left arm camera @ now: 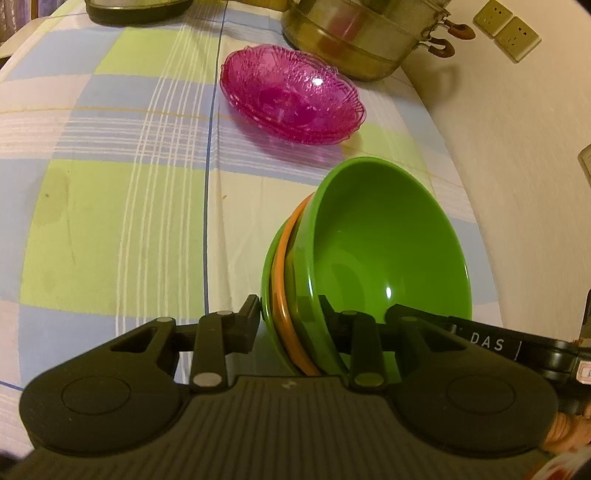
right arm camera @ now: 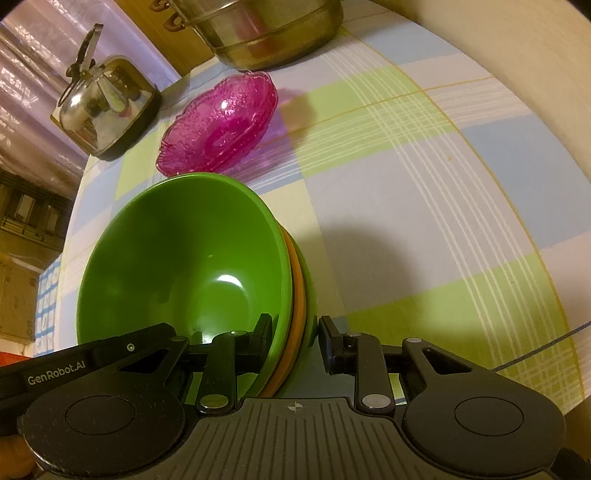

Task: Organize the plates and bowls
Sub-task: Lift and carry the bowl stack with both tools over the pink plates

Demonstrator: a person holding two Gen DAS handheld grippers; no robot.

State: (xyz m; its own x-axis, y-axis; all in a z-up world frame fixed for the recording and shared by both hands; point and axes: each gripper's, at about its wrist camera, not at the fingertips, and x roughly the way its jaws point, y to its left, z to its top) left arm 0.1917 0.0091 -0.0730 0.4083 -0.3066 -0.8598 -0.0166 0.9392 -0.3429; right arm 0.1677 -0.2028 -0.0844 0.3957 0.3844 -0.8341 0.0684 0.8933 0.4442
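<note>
Between both grippers' fingers (left arm camera: 253, 314), nested bowl stack (left arm camera: 388, 240), rims clamped

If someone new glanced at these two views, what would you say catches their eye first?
Most striking is the nested stack of bowls, green with one orange rim between, tilted on edge and gripped at its rim from both sides by the left tongs and the right tongs. Beyond it lie the pink glass dishes on the checked tablecloth, with a steel steamer pot behind them and a kettle nearby.
</note>
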